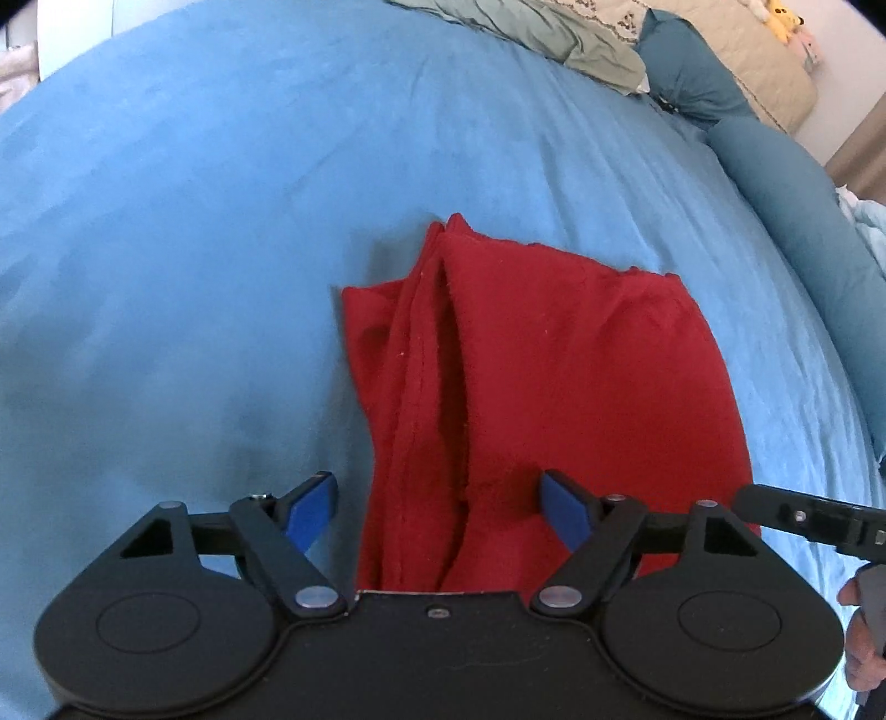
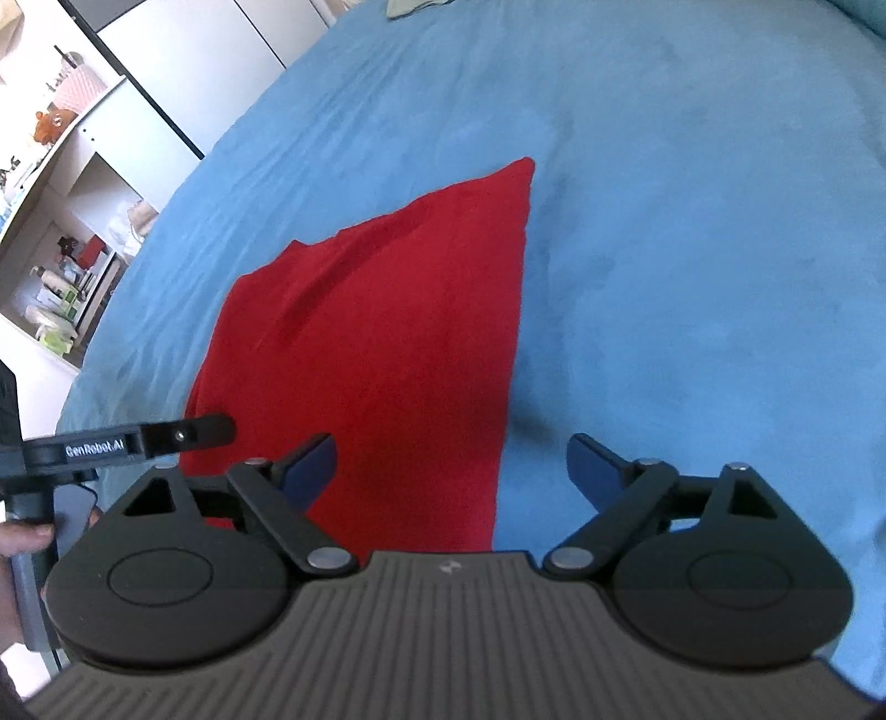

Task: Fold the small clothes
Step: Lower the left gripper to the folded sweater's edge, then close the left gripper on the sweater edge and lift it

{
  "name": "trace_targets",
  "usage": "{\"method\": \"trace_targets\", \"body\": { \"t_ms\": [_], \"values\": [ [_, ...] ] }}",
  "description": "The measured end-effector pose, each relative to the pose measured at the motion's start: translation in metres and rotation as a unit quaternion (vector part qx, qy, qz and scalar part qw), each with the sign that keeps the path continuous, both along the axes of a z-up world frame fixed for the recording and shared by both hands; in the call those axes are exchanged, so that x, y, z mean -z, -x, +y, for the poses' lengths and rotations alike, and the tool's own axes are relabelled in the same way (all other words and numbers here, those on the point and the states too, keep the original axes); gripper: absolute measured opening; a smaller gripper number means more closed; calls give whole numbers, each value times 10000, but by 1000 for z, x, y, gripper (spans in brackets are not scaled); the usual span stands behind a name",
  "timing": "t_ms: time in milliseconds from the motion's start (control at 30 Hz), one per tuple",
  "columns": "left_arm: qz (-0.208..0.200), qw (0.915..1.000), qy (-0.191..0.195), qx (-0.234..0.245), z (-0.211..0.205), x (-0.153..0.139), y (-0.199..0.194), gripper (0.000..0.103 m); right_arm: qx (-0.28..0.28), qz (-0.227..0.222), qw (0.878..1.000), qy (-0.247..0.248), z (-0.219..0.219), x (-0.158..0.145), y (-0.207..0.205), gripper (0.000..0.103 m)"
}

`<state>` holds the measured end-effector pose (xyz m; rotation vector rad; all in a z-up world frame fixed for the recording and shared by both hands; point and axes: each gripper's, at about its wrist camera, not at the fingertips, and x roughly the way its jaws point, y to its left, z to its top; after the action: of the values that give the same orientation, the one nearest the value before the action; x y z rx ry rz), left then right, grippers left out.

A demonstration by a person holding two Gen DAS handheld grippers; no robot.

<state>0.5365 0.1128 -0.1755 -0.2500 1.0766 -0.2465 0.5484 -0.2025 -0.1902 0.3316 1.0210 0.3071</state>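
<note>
Red garment (image 1: 554,360) lies part-folded at centre frame on the blue bed (image 1: 166,249); your left tool (image 1: 437,498) and right tool (image 2: 451,465) both gape empty, so a shallow pinch risks catching only the top layer and undoing the fold.

I am working in a home bedroom. The bed (image 1: 221,194), spread with a blue sheet, fills both wrist views. At its far end lie teal pillows (image 1: 775,183), a rumpled grey-green duvet (image 1: 554,39) and a beige quilted headboard (image 1: 747,61) with a yellow soft toy (image 1: 783,22) on it. Beside the bed stands a white shelf unit (image 2: 72,183) crowded with bottles, boxes and a pink basket (image 2: 77,91).
</note>
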Motion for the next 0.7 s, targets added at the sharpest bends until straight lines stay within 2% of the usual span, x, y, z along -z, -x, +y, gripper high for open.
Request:
{"method": "trace_targets", "body": {
  "t_ms": [100,233,300,433,500,567,700],
  "values": [
    [-20,10000,78,14,0,2,-3,82,27,128,9998,-122,2,6,-4,91],
    [-28,9999,149,82,0,4,-6,77,124,224,9992,-300,3,15,-10,88],
    [-34,9998,192,99,-2,6,-9,75,157,247,9989,-369,5,16,-10,83],
    [-22,9996,273,71,-3,6,-9,59,188,282,9983,-477,7,19,-13,71],
    [-27,9995,314,91,-4,2,-8,46,202,265,9981,-526,7,18,-14,55],
    [-97,9996,252,103,-6,-5,-6,30,219,190,9983,-514,7,12,-13,46],
    [-284,9994,121,147,-14,-21,1,26,247,-10,9987,-439,11,-6,-7,38]
  ]
}}
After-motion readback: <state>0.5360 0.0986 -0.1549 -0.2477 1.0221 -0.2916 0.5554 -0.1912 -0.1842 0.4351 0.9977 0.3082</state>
